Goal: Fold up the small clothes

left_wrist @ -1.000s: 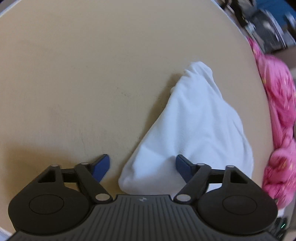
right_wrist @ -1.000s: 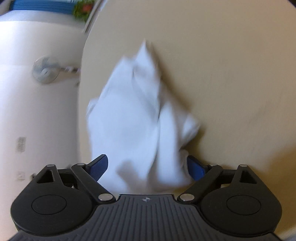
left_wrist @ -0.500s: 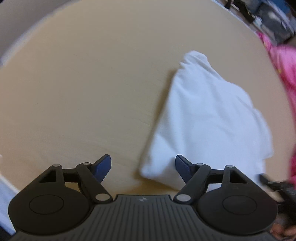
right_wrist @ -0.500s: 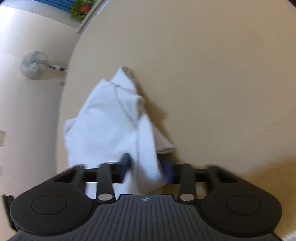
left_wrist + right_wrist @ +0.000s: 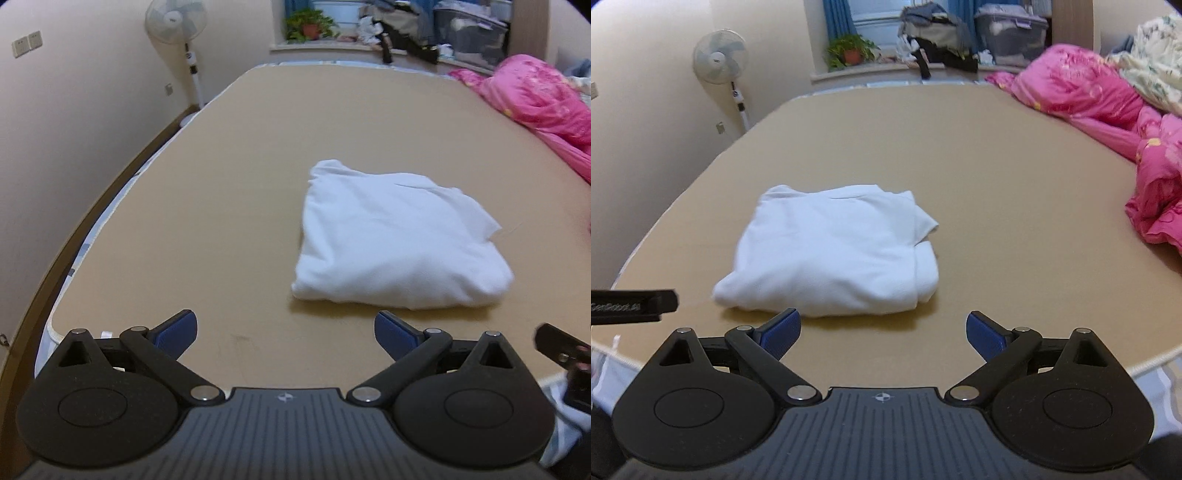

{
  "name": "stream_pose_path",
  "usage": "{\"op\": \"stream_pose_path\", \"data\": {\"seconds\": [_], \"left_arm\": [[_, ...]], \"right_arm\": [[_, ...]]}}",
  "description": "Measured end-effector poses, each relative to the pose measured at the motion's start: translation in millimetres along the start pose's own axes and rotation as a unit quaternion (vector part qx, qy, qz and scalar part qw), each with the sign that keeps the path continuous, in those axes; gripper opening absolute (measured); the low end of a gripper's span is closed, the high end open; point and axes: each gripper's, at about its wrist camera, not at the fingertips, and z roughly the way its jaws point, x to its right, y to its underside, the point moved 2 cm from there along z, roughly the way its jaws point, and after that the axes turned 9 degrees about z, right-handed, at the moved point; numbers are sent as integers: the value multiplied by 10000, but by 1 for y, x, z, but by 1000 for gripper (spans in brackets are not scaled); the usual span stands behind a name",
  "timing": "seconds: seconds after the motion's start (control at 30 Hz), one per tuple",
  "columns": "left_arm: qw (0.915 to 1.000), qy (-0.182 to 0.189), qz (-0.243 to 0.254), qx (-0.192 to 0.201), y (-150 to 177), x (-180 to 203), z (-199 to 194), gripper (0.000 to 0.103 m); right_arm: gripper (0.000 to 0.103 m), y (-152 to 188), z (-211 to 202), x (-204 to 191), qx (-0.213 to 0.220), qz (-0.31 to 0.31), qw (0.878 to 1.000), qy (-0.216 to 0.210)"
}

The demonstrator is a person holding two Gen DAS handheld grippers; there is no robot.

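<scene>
Left wrist view: white folded cotton garment (image 5: 395,243) lies on the tan bed sheet (image 5: 240,184), ahead of the left gripper (image 5: 284,332) fingers, just opened, empty. Right gripper (image 5: 882,332) likewise. Fold apparently complete; next, fetch another garment.

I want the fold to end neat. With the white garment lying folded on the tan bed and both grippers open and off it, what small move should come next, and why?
Probably tuck in the loose flap sticking out on the right of the white garment with the right gripper. The bundle is otherwise compact, both grippers' jaws have just opened with nothing between them, and the left gripper sits farther from that flap.
</scene>
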Motion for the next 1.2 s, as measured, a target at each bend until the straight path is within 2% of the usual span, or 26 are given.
{"op": "stream_pose_path", "data": {"seconds": [0.17, 0.3, 1.2], "left_arm": [[9998, -113, 101, 144, 16, 4, -26, 102], [9998, -48, 48, 169, 25, -1, -45, 102], [9997, -87, 84, 188, 27, 3, -56, 102]], "right_arm": [[97, 12, -7, -20, 285, -282, 9989, 263], [97, 15, -19, -21, 366, -249, 9988, 230], [98, 22, -15, -33, 266, -447, 9982, 286]]}}
